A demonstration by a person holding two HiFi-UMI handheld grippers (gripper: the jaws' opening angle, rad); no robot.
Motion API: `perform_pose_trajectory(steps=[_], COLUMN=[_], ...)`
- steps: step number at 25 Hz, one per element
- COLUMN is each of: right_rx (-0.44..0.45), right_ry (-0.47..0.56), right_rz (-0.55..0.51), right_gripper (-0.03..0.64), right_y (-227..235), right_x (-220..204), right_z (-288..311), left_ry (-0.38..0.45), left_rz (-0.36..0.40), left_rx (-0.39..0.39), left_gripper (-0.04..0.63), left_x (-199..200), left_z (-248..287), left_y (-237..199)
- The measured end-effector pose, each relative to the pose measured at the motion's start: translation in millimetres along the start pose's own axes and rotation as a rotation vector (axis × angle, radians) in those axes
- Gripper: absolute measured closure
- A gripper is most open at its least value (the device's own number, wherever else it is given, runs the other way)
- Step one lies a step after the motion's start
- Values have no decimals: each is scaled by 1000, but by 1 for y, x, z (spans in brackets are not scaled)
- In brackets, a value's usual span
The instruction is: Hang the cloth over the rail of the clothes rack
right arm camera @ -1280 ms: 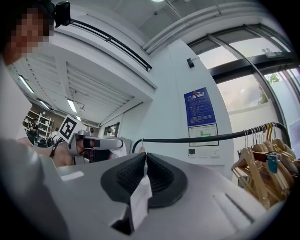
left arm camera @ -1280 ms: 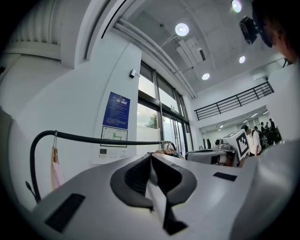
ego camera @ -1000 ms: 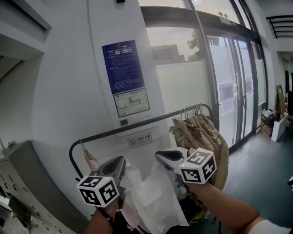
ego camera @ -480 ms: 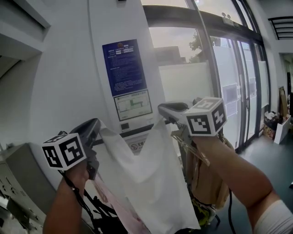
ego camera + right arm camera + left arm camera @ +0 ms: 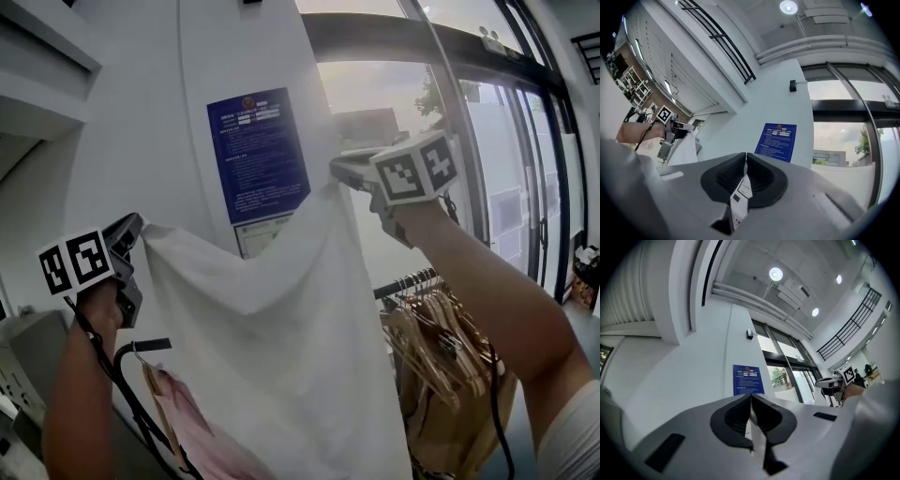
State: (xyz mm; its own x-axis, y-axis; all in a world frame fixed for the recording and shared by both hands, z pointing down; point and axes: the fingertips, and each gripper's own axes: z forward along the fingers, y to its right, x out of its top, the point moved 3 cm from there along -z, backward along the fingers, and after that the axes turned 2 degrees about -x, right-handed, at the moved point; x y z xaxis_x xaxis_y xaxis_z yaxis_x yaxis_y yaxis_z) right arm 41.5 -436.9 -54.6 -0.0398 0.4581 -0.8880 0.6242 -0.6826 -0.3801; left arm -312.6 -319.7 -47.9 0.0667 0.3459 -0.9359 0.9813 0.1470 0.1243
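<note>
Left grip: my left gripper (image 5: 136, 227) was clamped shut on the cloth (image 5: 272, 347), at one upper corner.
Cloth: it hung spread below and between my jaws.
Hidden: the rail (image 5: 150, 346) ran mostly behind the cloth; the pink garment (image 5: 192, 436) was cut off.
Right grip: my right gripper (image 5: 337, 169) pinched the other corner, by its tag (image 5: 739, 194).
Room: wooden hangers (image 5: 436, 337) crowded below my right jaws.

White wall (image 5: 141, 141), blue notice (image 5: 258, 155), glass doors (image 5: 525, 187)

Your right gripper (image 5: 746, 157) pinches the cloth (image 5: 684, 150) tight, its label (image 5: 739, 196) dangling between the jaws, blue notice (image 5: 776, 141) ahead.
</note>
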Motion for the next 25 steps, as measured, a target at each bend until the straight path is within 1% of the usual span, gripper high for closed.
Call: perform_pose_trajectory(steps=[3, 5, 8, 11, 14, 18, 22, 25], right_rx=[-12, -12, -10, -31, -62, -91, -67, -66], right_ry=[-10, -27, -78, -120, -149, -191, -248, -294], right_rz=[8, 20, 40, 59, 64, 83, 84, 126], right_gripper=[606, 606, 606, 606, 606, 606, 606, 606], right_y=[44, 65, 91, 112, 126, 136, 133, 137], right_x=[-9, -18, -37, -58, -83, -126, -180, -221], right_z=[36, 63, 106, 147, 183, 223, 253, 263], left_ry=[-5, -21, -43, -46, -71, -113, -144, -194], left_rz=[15, 19, 2, -2, -7, -31, -56, -94], left_rx=[74, 110, 127, 145, 166, 143, 112, 102], left_gripper=[588, 588, 588, 588, 588, 588, 588, 588], left_x=[2, 0, -7, -15, -42, -87, -133, -173], left_z=[34, 57, 89, 120, 150, 189, 220, 236], left_y=[-29, -47, -70, -91, -116, -140, -157, -167])
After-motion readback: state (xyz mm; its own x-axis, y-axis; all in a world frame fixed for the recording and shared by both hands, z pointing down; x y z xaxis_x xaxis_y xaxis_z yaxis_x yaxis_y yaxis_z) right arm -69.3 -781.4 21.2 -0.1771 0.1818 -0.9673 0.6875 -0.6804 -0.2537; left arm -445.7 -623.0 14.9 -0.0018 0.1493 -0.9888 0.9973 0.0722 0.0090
